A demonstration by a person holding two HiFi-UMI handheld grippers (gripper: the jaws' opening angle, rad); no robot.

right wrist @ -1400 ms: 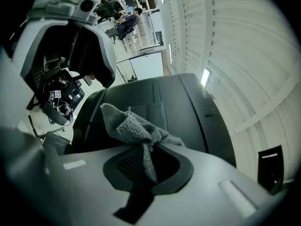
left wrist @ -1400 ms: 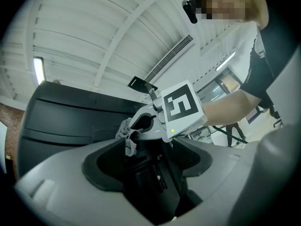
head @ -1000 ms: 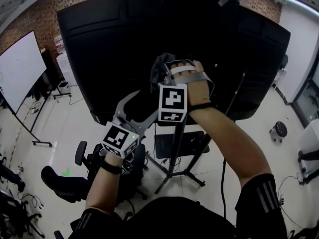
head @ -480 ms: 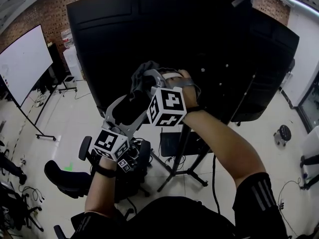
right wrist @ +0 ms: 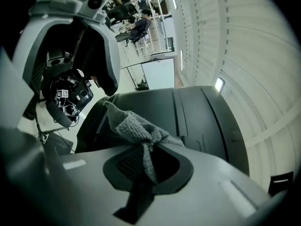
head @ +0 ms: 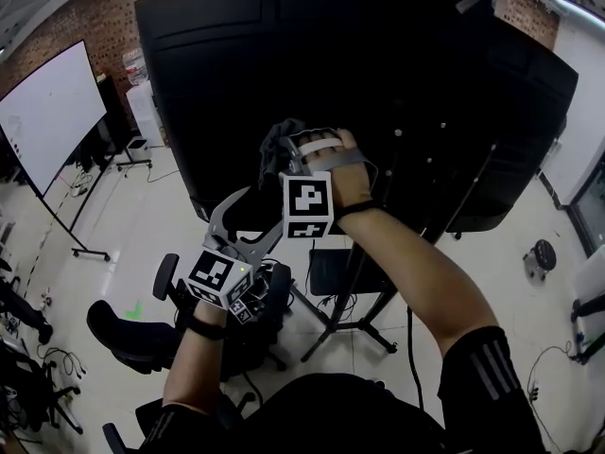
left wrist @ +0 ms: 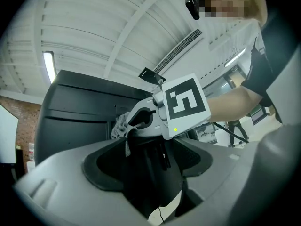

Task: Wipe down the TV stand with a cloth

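A grey knitted cloth (right wrist: 134, 126) is clamped between the closed jaws of the right hand-held gripper (right wrist: 146, 173). Its bunched end is pushed out ahead of them toward the large black rear panel (right wrist: 188, 112) of a screen. Whether the cloth actually touches the panel cannot be told.

In the head view the right hand-held gripper (head: 291, 154) is raised in front of the panel (head: 378, 74). The cloth (head: 272, 142) is seen against the panel's lower left part. The right hand (head: 345, 164) is wrapped around the gripper's handle.

The left hand-held gripper (head: 248, 218) is held lower and to the left, pointed upward. Its jaws are spread wide apart and nothing is gripped between them (left wrist: 150, 173). Past those jaws the right hand-held gripper (left wrist: 141, 119) and the cloth (left wrist: 120, 126) are seen just above.

The legs and post of the TV stand (head: 352, 296) are seen below the panel, on a pale floor (head: 113, 244). A whiteboard (head: 47, 121) is seen at the left, and an office chair (head: 123, 334) lower left.
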